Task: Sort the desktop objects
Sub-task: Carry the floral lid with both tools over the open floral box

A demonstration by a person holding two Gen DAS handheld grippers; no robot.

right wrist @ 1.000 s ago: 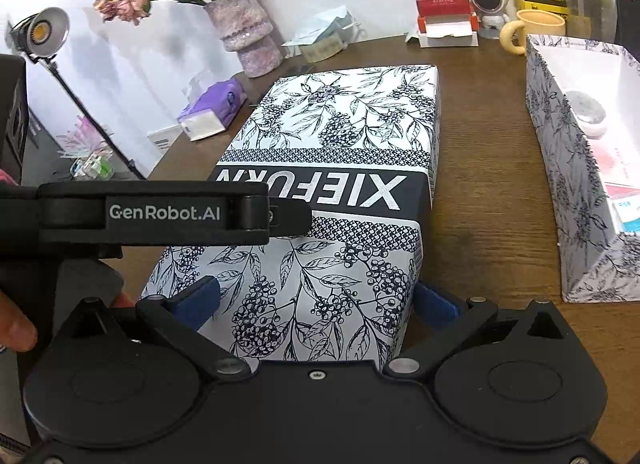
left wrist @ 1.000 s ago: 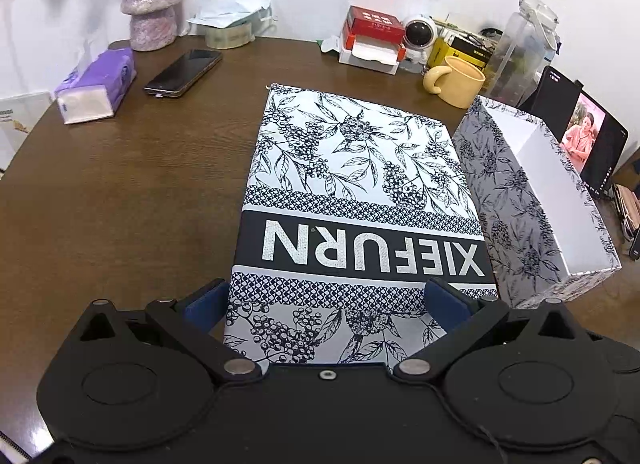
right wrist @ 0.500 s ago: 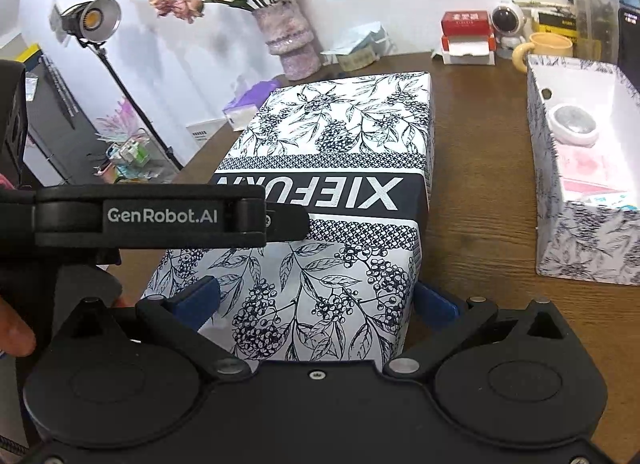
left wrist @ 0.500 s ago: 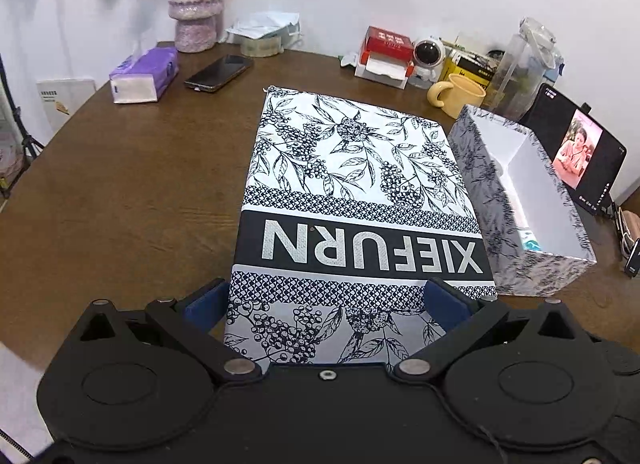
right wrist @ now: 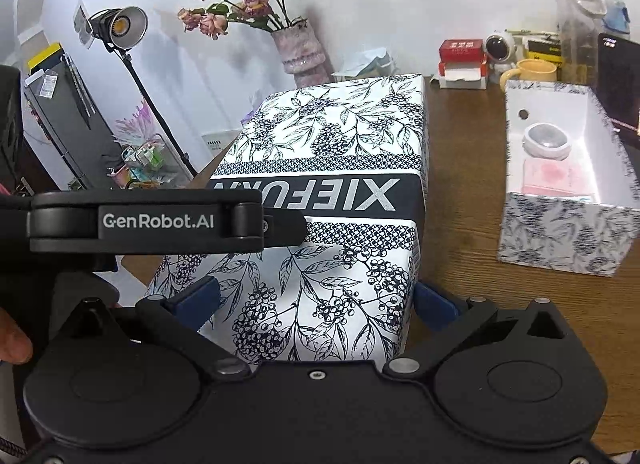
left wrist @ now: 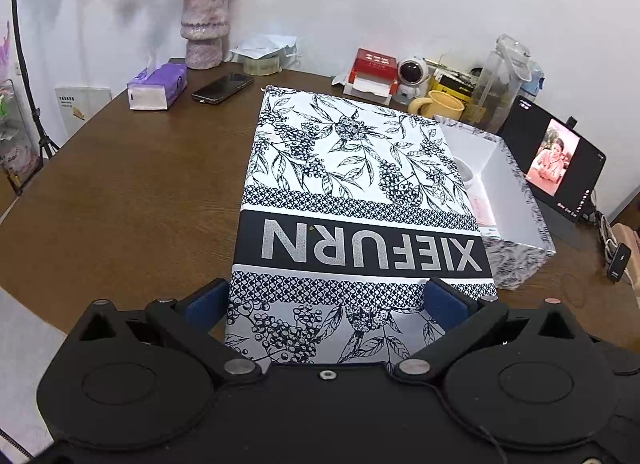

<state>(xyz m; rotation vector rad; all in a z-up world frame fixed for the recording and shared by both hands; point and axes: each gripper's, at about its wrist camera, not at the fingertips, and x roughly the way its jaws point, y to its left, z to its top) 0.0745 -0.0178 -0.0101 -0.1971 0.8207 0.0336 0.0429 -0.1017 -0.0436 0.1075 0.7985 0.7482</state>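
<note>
Both grippers, left (left wrist: 327, 304) and right (right wrist: 314, 306), clamped across lid (left wrist: 352, 192), lifted off table (left wrist: 120, 200). Long axis pointing toward far edge. Open box (right wrist: 560, 232) just right, parallel, nearer right gripper; sideways shift next, probably.

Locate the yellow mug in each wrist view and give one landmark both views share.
Left wrist: yellow mug upper right of centre, behind the lid's far corner.
Right wrist: yellow mug upper right, behind the open box.
Shared landmark: the red-topped box just left of the mug.
</note>
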